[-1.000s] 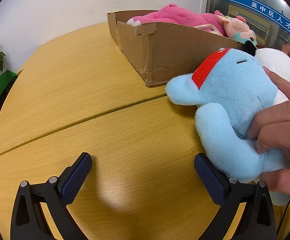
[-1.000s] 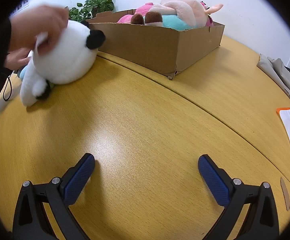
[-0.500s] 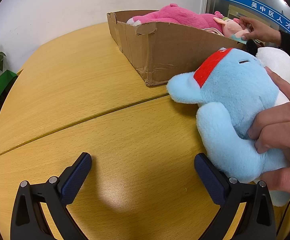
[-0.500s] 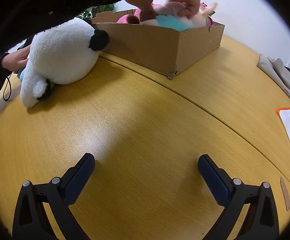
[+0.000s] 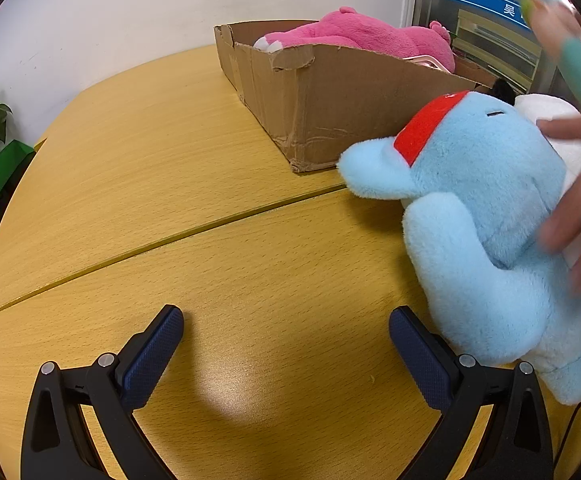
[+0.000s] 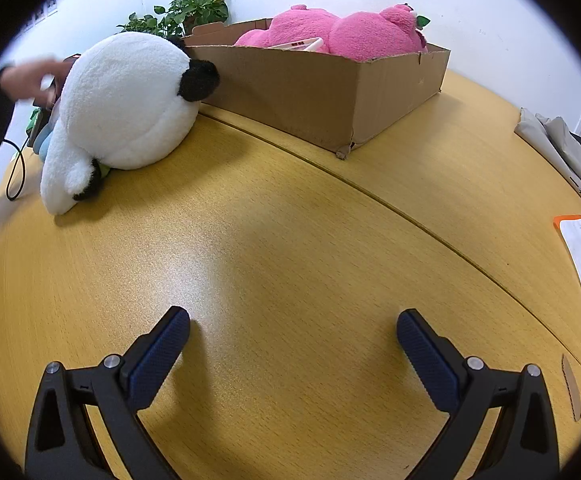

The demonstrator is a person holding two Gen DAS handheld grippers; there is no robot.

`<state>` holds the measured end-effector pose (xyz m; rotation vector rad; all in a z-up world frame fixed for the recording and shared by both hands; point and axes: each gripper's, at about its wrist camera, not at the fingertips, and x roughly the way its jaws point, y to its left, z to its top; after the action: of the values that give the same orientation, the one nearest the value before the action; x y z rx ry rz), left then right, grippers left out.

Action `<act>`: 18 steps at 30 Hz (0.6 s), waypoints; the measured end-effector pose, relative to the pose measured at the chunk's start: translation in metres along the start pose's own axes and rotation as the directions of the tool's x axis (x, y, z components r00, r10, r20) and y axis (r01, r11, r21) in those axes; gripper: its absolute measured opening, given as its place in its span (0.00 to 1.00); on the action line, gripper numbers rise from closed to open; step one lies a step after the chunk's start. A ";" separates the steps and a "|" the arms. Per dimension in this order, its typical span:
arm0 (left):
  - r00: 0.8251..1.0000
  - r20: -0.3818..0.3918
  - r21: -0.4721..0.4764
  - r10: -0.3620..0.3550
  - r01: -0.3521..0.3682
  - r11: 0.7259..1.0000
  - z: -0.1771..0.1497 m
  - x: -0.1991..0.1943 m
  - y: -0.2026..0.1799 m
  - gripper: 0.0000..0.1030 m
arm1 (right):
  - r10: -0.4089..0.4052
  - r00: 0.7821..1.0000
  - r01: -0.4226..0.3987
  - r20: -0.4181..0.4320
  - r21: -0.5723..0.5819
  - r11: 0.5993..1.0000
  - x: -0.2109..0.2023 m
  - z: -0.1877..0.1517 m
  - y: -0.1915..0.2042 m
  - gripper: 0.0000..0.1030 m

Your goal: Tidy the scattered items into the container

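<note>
Cardboard box holds a pink plush. Blue plush and panda plush lie on the table. Left gripper and right gripper: jaws apart, empty.

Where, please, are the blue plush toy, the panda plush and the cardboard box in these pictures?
blue plush toy [image 5: 486, 208]: left wrist view, on its body.
panda plush [image 6: 130, 100]: right wrist view, on its white back.
cardboard box [image 6: 310, 92]: right wrist view, on its near wall.

Left gripper and right gripper, jaws spread wide, nothing between them
</note>
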<state>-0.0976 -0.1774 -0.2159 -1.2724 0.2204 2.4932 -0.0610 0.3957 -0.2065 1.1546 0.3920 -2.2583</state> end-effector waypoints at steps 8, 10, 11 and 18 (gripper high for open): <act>1.000 0.000 0.001 0.000 0.000 1.000 0.000 0.000 0.000 1.00 | 0.000 1.000 0.000 0.000 0.000 1.000 0.000 0.000 0.000 1.00; 1.000 0.000 0.001 0.000 0.000 1.000 0.000 0.000 0.000 1.00 | -0.001 1.000 0.001 0.000 0.000 1.000 0.001 0.002 0.002 1.00; 1.000 0.000 0.001 0.000 0.000 1.000 0.000 0.000 0.000 1.00 | -0.001 1.000 0.001 0.000 0.000 1.000 0.001 0.002 0.002 1.00; 1.000 0.000 0.001 -0.001 0.001 1.000 0.000 0.000 0.000 1.00 | -0.001 1.000 0.001 0.000 0.001 1.000 0.001 0.002 0.001 1.00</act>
<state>-0.0977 -0.1769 -0.2159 -1.2717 0.2217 2.4920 -0.0618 0.3934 -0.2058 1.1547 0.3920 -2.2600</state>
